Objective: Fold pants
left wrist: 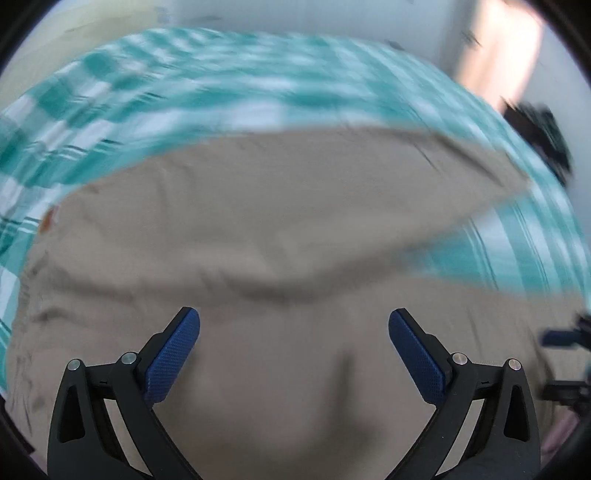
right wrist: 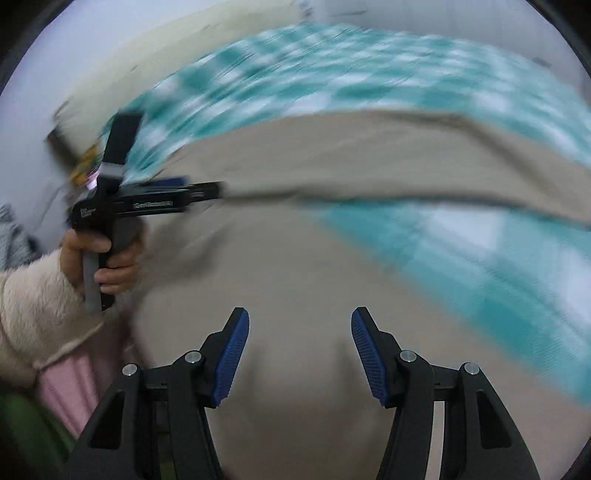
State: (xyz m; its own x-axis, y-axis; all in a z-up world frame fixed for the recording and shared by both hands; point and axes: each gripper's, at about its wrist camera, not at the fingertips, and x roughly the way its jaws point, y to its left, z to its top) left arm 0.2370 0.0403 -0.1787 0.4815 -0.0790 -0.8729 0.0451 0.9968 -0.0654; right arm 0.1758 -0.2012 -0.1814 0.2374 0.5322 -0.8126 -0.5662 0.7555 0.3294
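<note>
Beige pants [left wrist: 258, 229] lie spread on a teal and white checked sheet [left wrist: 184, 85]; both views are motion-blurred. My left gripper [left wrist: 294, 325] is open and empty just above the beige cloth. My right gripper [right wrist: 300, 325] is open and empty over the pants [right wrist: 314, 258]. In the right wrist view the left gripper [right wrist: 207, 190] shows from the side at the left, held by a hand, its tip at the edge of a pant leg that runs off to the right. The right gripper's fingertips [left wrist: 561, 336] show at the right edge of the left wrist view.
The checked sheet [right wrist: 443, 240] covers the surface around the pants. A pale wall [left wrist: 332, 18] stands behind. The person's fleece sleeve [right wrist: 33, 306] and pink garment [right wrist: 74, 384] are at the lower left of the right wrist view.
</note>
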